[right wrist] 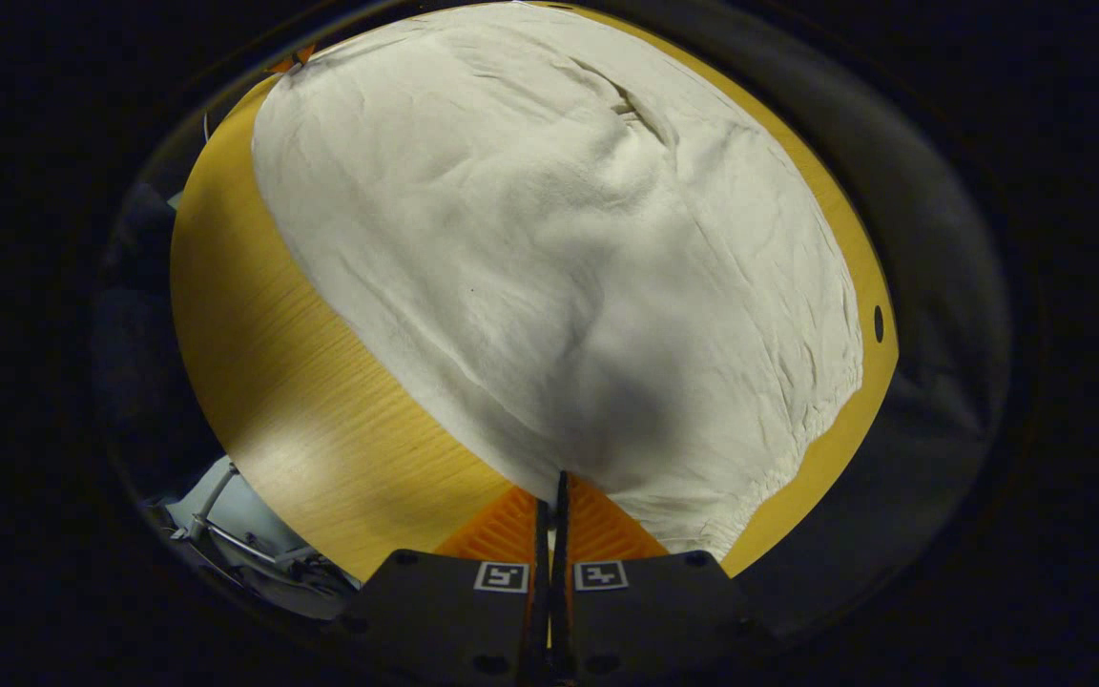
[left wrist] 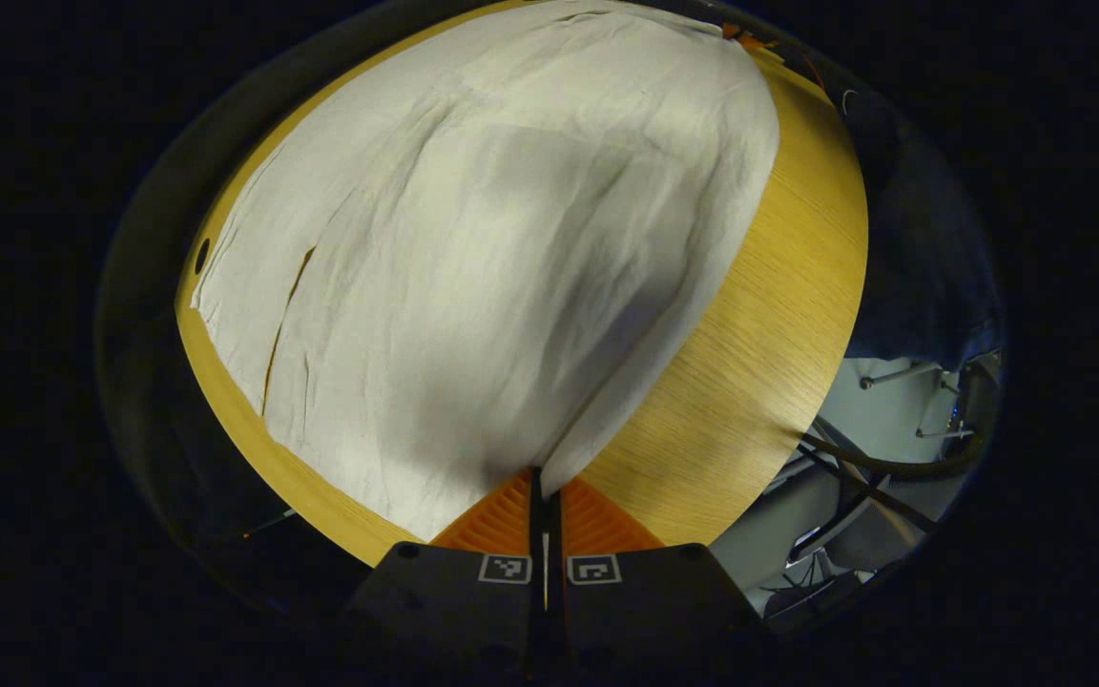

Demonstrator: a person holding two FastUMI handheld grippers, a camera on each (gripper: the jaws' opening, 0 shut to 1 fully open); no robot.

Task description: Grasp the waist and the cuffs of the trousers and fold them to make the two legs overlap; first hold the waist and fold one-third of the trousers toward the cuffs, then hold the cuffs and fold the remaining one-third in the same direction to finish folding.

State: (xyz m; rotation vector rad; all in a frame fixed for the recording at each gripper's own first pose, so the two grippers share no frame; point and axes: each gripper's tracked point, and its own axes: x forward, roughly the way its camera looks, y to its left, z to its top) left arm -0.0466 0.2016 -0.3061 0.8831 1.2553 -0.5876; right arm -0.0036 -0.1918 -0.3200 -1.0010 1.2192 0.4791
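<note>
Cream trousers (left wrist: 473, 258) lie spread flat on a wooden table (left wrist: 759, 353). In the left gripper view a slit between the two legs runs along the left side, and the cuff end lies toward the near table edge. My left gripper (left wrist: 543, 474) is shut on the trousers' near corner at the cuff end. In the right gripper view the trousers (right wrist: 559, 239) show their gathered elastic waist (right wrist: 798, 458) at the lower right. My right gripper (right wrist: 557, 477) is shut on the cloth's near edge by the waist.
A small dark hole (left wrist: 201, 255) sits in the table near its edge, also seen as the hole (right wrist: 879, 324). Beyond the table edge the floor holds cables and metal legs (left wrist: 893, 448) and a metal frame (right wrist: 225, 534).
</note>
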